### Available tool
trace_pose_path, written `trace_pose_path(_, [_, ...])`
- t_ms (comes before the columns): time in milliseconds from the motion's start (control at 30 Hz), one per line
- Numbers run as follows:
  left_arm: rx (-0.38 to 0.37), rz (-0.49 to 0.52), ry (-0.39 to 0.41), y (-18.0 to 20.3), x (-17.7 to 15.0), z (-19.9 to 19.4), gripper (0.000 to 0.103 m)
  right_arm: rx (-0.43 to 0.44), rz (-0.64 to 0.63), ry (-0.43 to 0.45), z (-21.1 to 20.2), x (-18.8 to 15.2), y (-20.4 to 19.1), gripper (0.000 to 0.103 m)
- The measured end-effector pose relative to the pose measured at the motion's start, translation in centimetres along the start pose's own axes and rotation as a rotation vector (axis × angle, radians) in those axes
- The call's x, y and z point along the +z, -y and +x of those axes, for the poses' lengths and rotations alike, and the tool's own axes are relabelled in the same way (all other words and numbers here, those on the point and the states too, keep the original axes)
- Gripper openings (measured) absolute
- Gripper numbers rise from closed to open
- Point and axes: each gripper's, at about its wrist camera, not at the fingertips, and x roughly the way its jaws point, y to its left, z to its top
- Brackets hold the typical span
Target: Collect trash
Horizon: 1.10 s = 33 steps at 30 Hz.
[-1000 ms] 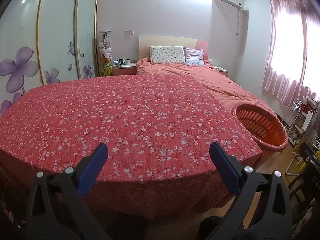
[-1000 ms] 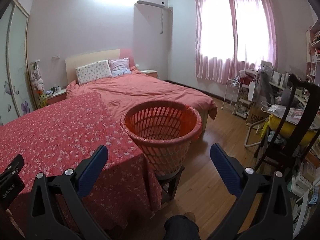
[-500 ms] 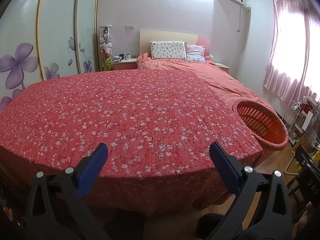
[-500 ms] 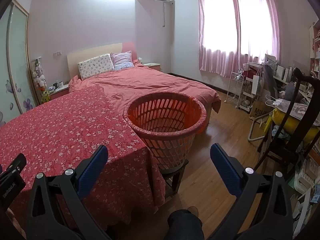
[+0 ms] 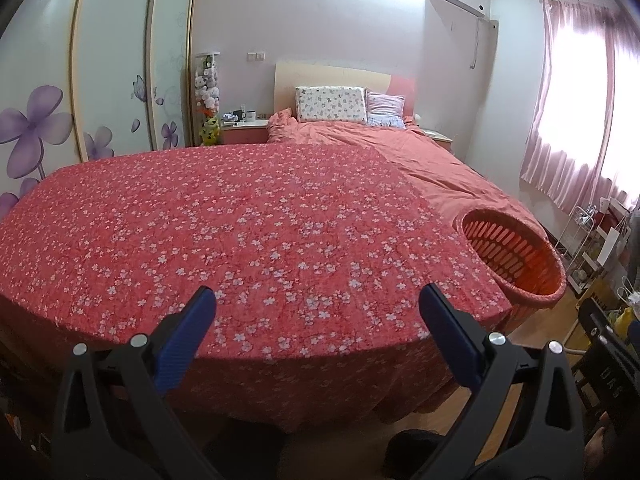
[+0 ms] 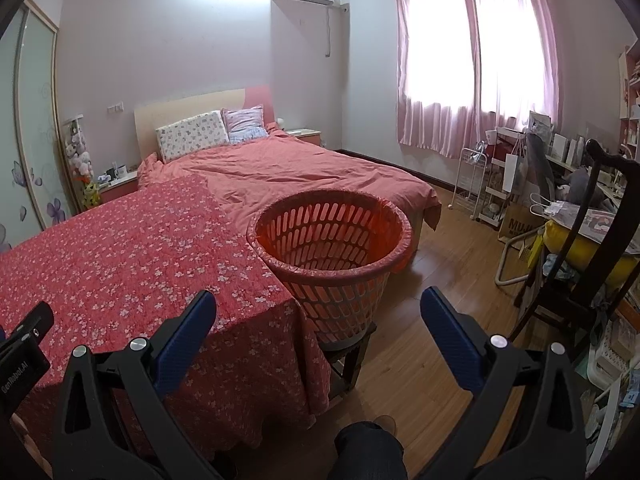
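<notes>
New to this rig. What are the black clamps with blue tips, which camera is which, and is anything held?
No robot arm here: a person holds one two-finger gripper in each hand, each with a fisheye camera looking along its fingers. The left gripper looks across a table under a flowered red cloth; no trash shows on it. The right gripper faces an orange basket on a stool beside that table, with a bed behind. Both grippers are open and hold nothing.

Both the left tongs (image 5: 316, 312) and the right tongs (image 6: 318, 316) are spread wide, level, gripping nothing.
</notes>
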Motion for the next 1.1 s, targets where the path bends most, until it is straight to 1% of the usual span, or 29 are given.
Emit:
trace_pose_path(767, [0.0, 0.0, 0.015, 0.15, 0.32, -0.81, 0.099, 0.001, 0.003, 0.001, 0.07, 0.24, 0.18, 0.101])
trace_pose_path(1100, [0.006, -0.012, 0.006, 0.18, 0.14, -0.79, 0.099, 0.006, 0.005, -0.005, 0.21, 0.28, -0.04, 0.101])
